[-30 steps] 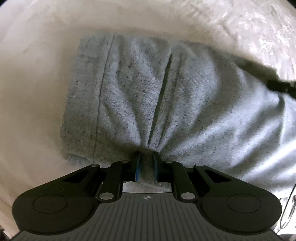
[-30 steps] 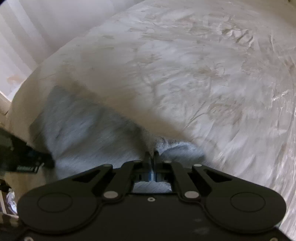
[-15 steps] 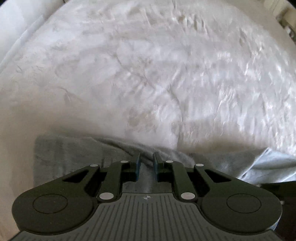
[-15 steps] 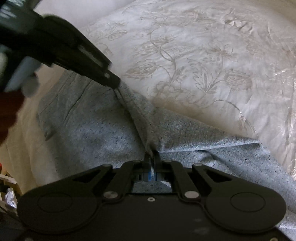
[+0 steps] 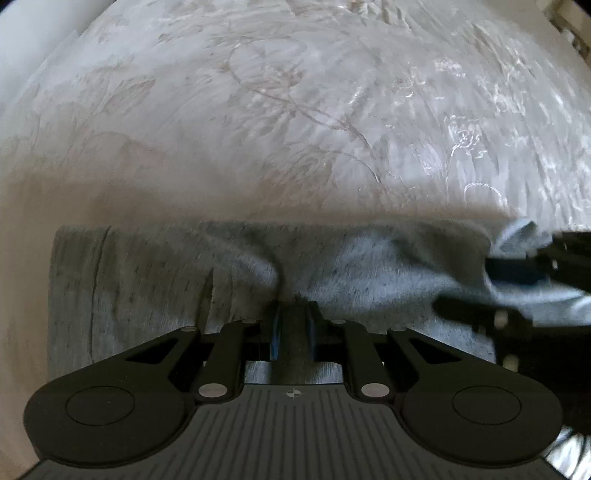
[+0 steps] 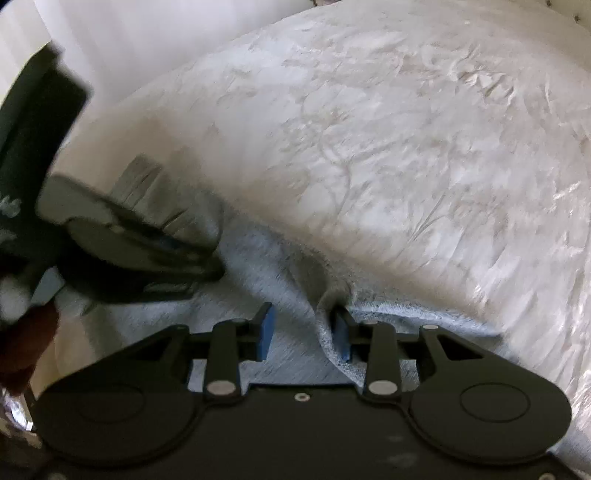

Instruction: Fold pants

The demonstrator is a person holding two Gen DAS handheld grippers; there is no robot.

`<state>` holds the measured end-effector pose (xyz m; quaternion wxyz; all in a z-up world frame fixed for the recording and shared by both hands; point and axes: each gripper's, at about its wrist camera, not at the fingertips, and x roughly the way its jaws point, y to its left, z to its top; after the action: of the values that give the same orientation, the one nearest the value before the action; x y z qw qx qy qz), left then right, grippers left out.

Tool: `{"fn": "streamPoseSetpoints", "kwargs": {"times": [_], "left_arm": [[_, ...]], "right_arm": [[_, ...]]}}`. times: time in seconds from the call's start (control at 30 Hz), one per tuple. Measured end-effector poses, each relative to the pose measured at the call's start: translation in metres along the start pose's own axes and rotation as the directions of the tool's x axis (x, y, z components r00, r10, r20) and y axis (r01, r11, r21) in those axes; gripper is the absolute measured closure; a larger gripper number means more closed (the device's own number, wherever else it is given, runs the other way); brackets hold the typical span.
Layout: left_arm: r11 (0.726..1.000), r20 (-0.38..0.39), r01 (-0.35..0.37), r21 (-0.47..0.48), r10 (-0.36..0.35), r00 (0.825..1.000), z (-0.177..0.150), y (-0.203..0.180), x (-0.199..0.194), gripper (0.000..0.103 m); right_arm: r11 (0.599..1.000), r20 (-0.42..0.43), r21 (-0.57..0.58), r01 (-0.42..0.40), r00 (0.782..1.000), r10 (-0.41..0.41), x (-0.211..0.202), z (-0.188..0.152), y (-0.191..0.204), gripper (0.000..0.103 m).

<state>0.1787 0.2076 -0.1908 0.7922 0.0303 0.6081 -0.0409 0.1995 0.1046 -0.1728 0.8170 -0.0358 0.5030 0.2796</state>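
Note:
The grey pants [image 5: 155,291] lie folded on the white embroidered bedspread [image 5: 295,110]. My left gripper [image 5: 293,325] is shut on a bunch of the grey fabric at the near edge. In the right wrist view the pants [image 6: 280,266] lie in front of my right gripper [image 6: 303,332], whose jaws stand apart with a ridge of fabric loose against the right pad. The left gripper [image 6: 207,269] shows blurred at the left of that view, on the pants. The right gripper [image 5: 491,291] shows blurred at the right of the left wrist view.
The bedspread [image 6: 406,147] stretches far ahead and to the right. A pale wall or curtain [image 6: 129,40] stands behind the bed at the upper left. A bit of furniture [image 5: 569,26] shows at the far upper right corner.
My right gripper has opened and let go of the pants. The pants have been carried over and laid down on the bed; my left gripper still clamps the fabric.

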Motion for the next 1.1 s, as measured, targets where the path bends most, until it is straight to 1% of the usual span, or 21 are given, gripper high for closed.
{"fn": "streamPoseSetpoints", "kwargs": {"times": [0.13,0.27,0.37,0.4,0.5,0.63,0.7,0.77,0.8,0.83,0.87,0.93,0.97,1.03,1.1], "left_arm": [[1.000,-0.004,0.012,0.011,-0.012,1.000,-0.014,0.003,-0.014,0.087],[0.999,-0.018,0.013,0.033,-0.013,1.000,-0.031,0.007,-0.027,0.087],[0.999,-0.039,0.014,0.033,-0.013,0.999,-0.040,0.009,-0.032,0.087],[0.999,-0.049,0.012,0.032,-0.011,0.999,-0.043,0.010,-0.033,0.087],[1.000,-0.074,0.014,0.024,-0.012,0.997,-0.048,0.013,-0.032,0.087],[1.000,-0.107,0.007,0.015,-0.005,0.994,-0.056,0.017,-0.027,0.087],[1.000,-0.114,0.009,0.011,-0.008,0.993,-0.058,0.019,-0.025,0.087],[1.000,-0.117,0.012,0.007,-0.011,0.993,-0.059,0.021,-0.023,0.087],[1.000,-0.118,0.012,0.008,-0.011,0.993,-0.059,0.021,-0.022,0.087],[1.000,-0.120,0.012,0.010,-0.011,0.993,-0.059,0.022,-0.021,0.087],[1.000,-0.120,0.013,0.014,-0.011,0.993,-0.060,0.022,-0.020,0.087],[1.000,-0.117,0.012,0.027,-0.009,0.993,-0.059,0.020,-0.017,0.087],[0.999,-0.116,0.011,0.037,-0.006,0.993,-0.060,0.021,-0.017,0.087],[0.999,-0.112,0.003,0.052,0.003,0.994,-0.059,0.014,-0.016,0.087],[0.998,-0.111,-0.003,0.056,0.009,0.994,-0.062,0.011,-0.014,0.087]], "right_arm": [[0.999,-0.006,0.033,-0.001,1.000,0.001,0.003,0.009,-0.011,0.065],[0.997,-0.027,0.072,0.032,0.999,-0.030,0.007,0.010,-0.027,0.066],[0.992,-0.033,0.115,0.044,0.999,-0.040,0.008,0.011,-0.042,0.063],[0.992,-0.038,0.121,0.041,0.999,-0.036,0.010,0.012,-0.046,0.061],[0.994,-0.049,0.110,0.020,0.999,-0.014,0.016,0.018,-0.051,0.058],[0.989,-0.028,0.127,-0.073,0.997,0.077,0.023,0.031,-0.054,0.057],[0.984,-0.002,0.138,-0.111,0.994,0.112,0.023,0.037,-0.053,0.057],[0.981,0.004,0.150,-0.122,0.992,0.122,0.024,0.043,-0.053,0.066],[0.981,0.008,0.159,-0.115,0.993,0.115,0.023,0.044,-0.054,0.082],[0.980,0.011,0.172,-0.104,0.995,0.104,0.022,0.044,-0.056,0.096],[0.977,0.013,0.190,-0.095,0.995,0.094,0.020,0.044,-0.060,0.096],[0.963,0.049,0.242,-0.117,0.993,0.109,0.012,0.044,-0.070,0.098],[0.959,0.063,0.258,-0.116,0.993,0.103,0.008,0.046,-0.074,0.098],[0.965,0.050,0.244,-0.096,0.995,0.087,0.012,0.052,-0.073,0.098],[0.978,0.007,0.203,-0.048,0.999,0.047,0.025,0.057,-0.068,0.098]]}}
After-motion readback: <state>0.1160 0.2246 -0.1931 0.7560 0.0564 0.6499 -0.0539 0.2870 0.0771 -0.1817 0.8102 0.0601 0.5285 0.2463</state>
